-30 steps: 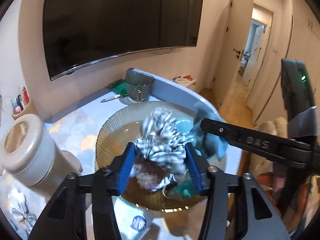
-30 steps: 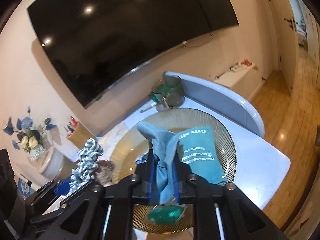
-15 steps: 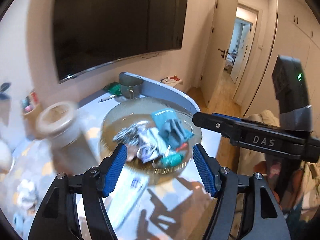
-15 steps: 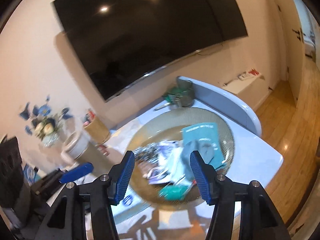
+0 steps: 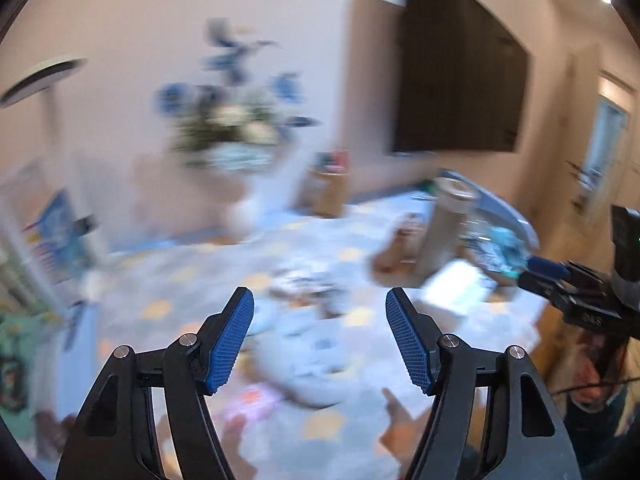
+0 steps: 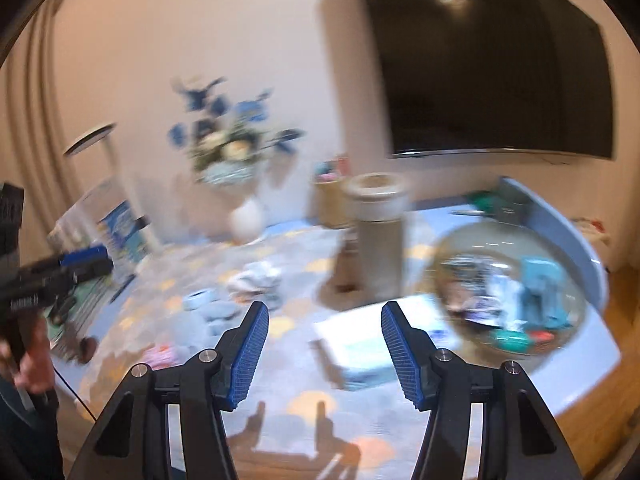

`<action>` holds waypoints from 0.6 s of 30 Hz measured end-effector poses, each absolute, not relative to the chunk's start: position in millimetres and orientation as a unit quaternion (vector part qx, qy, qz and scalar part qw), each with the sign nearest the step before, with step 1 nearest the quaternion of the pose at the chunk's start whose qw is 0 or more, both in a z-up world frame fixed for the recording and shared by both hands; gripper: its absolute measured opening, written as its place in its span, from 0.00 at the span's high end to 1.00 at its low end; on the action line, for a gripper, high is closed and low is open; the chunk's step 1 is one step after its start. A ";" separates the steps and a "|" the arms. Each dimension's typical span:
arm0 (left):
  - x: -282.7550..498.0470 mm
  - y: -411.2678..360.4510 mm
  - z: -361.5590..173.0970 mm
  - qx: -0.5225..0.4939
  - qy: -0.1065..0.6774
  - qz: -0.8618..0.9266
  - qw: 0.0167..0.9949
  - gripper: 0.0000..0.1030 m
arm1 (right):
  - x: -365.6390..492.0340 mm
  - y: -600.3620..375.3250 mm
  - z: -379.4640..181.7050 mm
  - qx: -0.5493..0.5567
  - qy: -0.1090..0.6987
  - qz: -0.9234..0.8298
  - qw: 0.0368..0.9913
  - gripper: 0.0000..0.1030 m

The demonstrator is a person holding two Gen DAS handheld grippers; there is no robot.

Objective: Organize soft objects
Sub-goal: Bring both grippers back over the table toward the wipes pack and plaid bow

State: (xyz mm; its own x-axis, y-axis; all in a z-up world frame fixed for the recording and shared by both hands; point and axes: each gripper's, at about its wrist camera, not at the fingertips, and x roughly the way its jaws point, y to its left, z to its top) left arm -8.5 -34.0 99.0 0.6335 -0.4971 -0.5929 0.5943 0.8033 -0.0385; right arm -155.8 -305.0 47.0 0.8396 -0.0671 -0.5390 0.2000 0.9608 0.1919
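Note:
Both views are smeared by fast motion. My left gripper (image 5: 319, 306) hangs open and empty over the patterned table, above blurred pale cloths (image 5: 316, 364) and a pink soft item (image 5: 252, 400). My right gripper (image 6: 324, 316) is open too, with nothing between its blue pads. To its right the ribbed glass plate (image 6: 480, 240) holds a pile of soft things, among them a striped cloth (image 6: 468, 268) and a teal pouch (image 6: 540, 292). Pale cloths (image 6: 256, 280) and a pink item (image 6: 160, 354) lie loose on the table to the left. In the left wrist view the same pile (image 5: 500, 248) sits far right.
A tall beige canister (image 6: 378, 236) stands beside the plate, with a flat white box (image 6: 360, 344) in front of it. A vase of blue flowers (image 6: 244, 216) and a pen pot (image 6: 330, 200) line the wall. The other gripper (image 6: 80, 260) shows at left, held by a hand (image 6: 32, 364).
Both grippers let go of their cloths over the glass plate, opened, and swung away left. The striped cloth and the blue cloth now lie in the plate.

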 end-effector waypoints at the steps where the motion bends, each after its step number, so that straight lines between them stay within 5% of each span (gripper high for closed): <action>1: -6.8 -22.8 96.6 0.076 0.304 -0.294 0.903 0.35 | -146.8 -293.2 46.3 0.117 0.279 -0.055 0.951 0.44; 9: 28.4 18.0 31.7 0.031 0.368 -0.273 0.888 0.35 | -83.5 -212.7 17.7 0.081 0.341 0.026 0.936 0.44; 18: 42.4 -1.5 -73.1 0.152 0.428 -0.279 0.846 0.35 | -21.0 -215.0 -31.8 0.114 0.407 0.027 0.906 0.44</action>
State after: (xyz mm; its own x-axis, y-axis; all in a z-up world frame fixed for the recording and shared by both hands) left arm 42.4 -1.5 -73.1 0.4787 -0.3419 -0.8087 0.6017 0.7985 0.0185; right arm -21.0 -215.0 -31.8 0.6680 0.1408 -0.7307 0.0439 0.9728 0.2276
